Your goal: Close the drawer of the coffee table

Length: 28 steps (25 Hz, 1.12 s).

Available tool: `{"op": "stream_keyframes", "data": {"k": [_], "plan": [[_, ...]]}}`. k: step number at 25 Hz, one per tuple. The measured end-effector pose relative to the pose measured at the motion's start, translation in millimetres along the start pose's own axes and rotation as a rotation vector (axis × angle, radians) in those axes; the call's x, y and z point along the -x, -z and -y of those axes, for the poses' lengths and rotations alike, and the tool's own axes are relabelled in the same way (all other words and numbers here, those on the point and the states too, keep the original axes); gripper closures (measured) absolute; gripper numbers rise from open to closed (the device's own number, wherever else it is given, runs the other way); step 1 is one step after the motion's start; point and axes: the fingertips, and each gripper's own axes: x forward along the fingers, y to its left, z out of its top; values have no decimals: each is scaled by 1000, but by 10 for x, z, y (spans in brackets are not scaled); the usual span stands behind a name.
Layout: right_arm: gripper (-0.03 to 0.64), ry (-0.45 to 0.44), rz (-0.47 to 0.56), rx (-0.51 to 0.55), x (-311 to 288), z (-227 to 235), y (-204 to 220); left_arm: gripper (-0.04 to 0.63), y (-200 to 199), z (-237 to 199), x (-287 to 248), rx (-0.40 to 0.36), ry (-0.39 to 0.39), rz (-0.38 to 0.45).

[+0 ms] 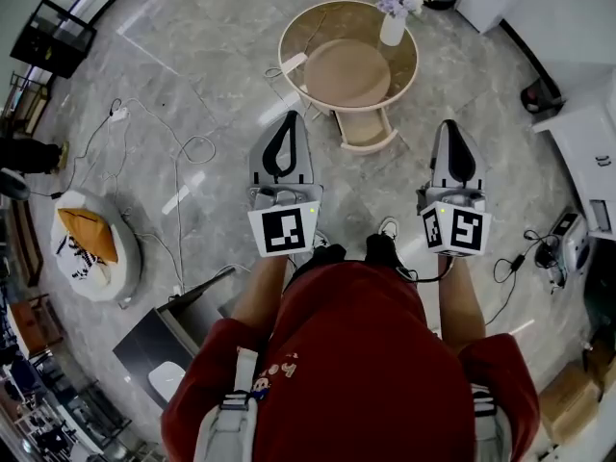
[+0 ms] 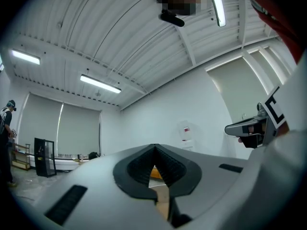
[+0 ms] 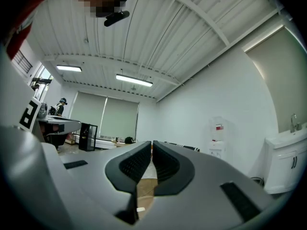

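Grey polished marble floor (image 1: 192, 75) fills the head view, with loose cables (image 1: 183, 147) trailing across its left half and white cabinets along the right edge. At the upper centre stands the round coffee table (image 1: 306, 29), pale wood with a darker inset disc on top. We stand below it in the frame, red shirt at the bottom, holding both tools level and pointed toward the table.

Our left gripper (image 1: 292, 115) and right gripper (image 1: 450, 123) sit lower in the frame than the table, well apart from it and from each other. In the left gripper view the ribbed pads of the left gripper (image 2: 154, 150) meet at the tip with nothing held. In the right gripper view the right gripper (image 3: 151, 145) shows only a hairline slit between its pads, so it too is closed and empty.

The drawer (image 1: 366, 129) juts out from the table's lower edge toward us, pulled open, lying between the two grippers' lines and above them in the frame.

We judge the drawer to be light, stiff and free-sliding, so a closed tip pressed flat on the middle of its front panel should do; an off-centre push may skew it. The table could skid on the glossy floor, and the white vase of purple flowers (image 1: 393, 25) at its upper right rim looks tippable, so a slow push seems wise
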Motion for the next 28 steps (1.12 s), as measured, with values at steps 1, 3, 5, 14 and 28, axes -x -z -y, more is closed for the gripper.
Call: {"op": "stream_keyframes", "data": {"k": [1, 3, 5, 14, 28], "plan": [[589, 7, -3, -11, -13, 63, 23, 583, 7, 49, -31, -6, 2, 1], [589, 29, -10, -35, -34, 186, 84, 583, 43, 132, -80, -12, 5, -3], [588, 36, -14, -51, -73, 260, 152, 583, 95, 173, -128, -11, 2, -7], [588, -7, -72, -33, -356, 427, 1095, 583, 596, 433, -511, -18, -38, 118], [588, -115, -218, 43, -251, 124, 5218, 583, 4573, 1533, -556, -17, 25, 75]]}}
